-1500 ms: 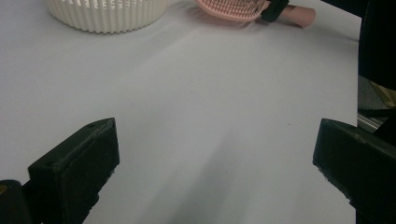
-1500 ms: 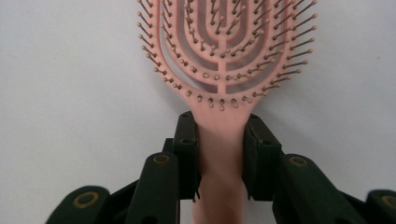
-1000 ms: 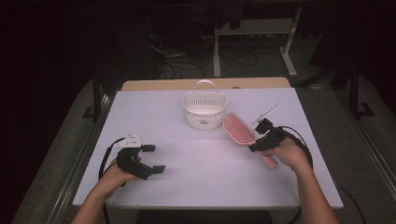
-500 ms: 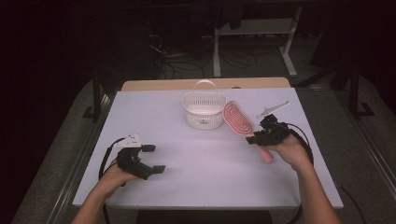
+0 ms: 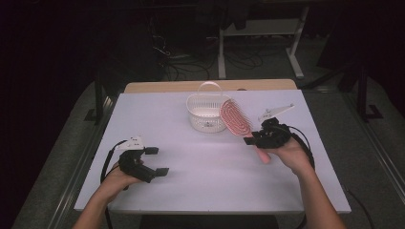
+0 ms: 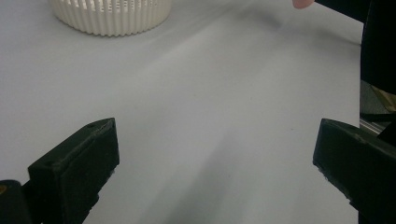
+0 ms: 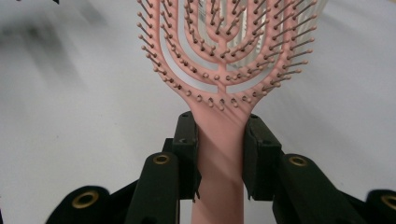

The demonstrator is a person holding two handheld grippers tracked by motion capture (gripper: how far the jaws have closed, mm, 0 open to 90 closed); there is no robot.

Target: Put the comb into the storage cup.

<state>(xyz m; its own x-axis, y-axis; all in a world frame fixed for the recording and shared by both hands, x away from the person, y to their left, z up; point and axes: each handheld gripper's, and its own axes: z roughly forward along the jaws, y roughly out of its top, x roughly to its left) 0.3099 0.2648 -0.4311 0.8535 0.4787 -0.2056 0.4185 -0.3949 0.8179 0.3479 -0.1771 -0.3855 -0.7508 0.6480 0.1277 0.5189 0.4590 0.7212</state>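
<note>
Item: right gripper (image 5: 260,139), jaws clamping the handle of the pink hairbrush (image 5: 235,117); the brush head is tilting toward eleven o'clock, leaning over the rim of the white basket (image 5: 205,114) at the table's twelve o'clock.
Item: left gripper (image 5: 154,161), jaws standing wide and holding nothing, resting at seven o'clock on the white table (image 5: 200,171).
Progress: the pickup is looking finished and the brush is nearing the basket; lowering it inside and letting go are remaining.
</note>
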